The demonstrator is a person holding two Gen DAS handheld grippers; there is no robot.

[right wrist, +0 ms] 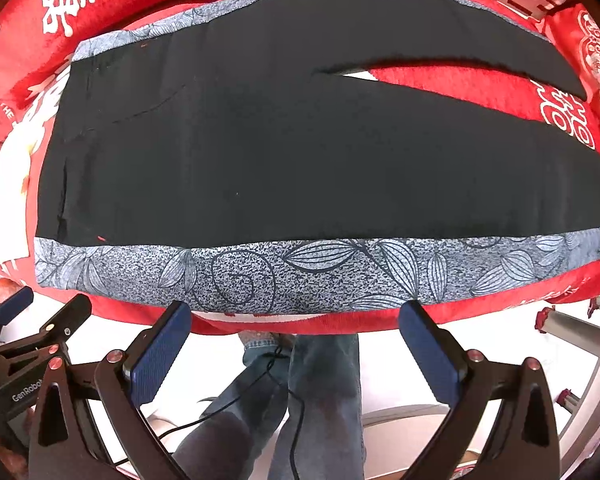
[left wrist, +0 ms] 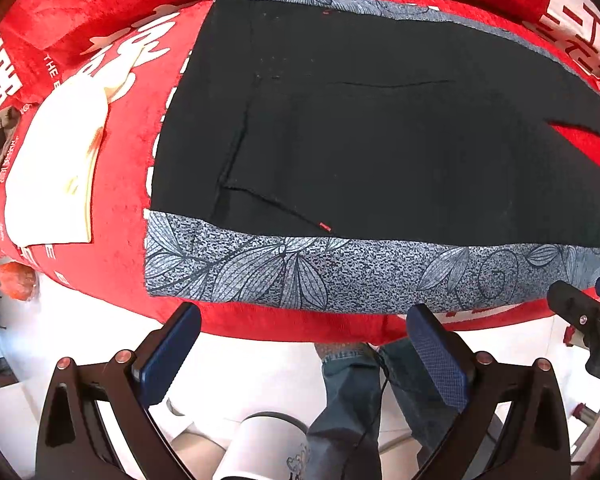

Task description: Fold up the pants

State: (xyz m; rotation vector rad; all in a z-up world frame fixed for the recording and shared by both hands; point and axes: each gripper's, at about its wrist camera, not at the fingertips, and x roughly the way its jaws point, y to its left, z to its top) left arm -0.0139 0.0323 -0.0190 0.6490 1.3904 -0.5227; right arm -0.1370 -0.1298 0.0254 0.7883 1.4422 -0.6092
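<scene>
1. I see the pants (left wrist: 380,132) spread flat on the red blanket (left wrist: 116,208): black fabric, with a grey leaf-print band (left wrist: 300,276) along the near edge and another along the far edge.
2. Waist end sits to the left in both views. The legs run off to the right, and in the right wrist view they split, showing a wedge of red blanket (right wrist: 460,88) between them.
3. A slanted pocket seam with a small red tack (left wrist: 324,226) lies near the waist, just above the near band.
4. My left gripper (left wrist: 304,356) is released, jaws wide apart. It hangs just off the near edge of the blanket, by the waist end. Blue pads (left wrist: 168,356) hold nothing and touch no fabric.
5. My right gripper (right wrist: 296,352) is also released, jaws wide. It hangs off the same near edge, further toward the legs. Nothing sits between its pads (right wrist: 160,356).
6. Each gripper shows in the other's view: the right at the right edge (left wrist: 588,320), the left at the lower left (right wrist: 32,340). They sit side by side, apart.
7. A white folded cloth (left wrist: 52,172) lies on the blanket left of the waist, apart from the pants.
8. Below the grippers I see the operator's jeans (right wrist: 324,392), a black cable (right wrist: 292,420) and a pale floor (left wrist: 260,356).
</scene>
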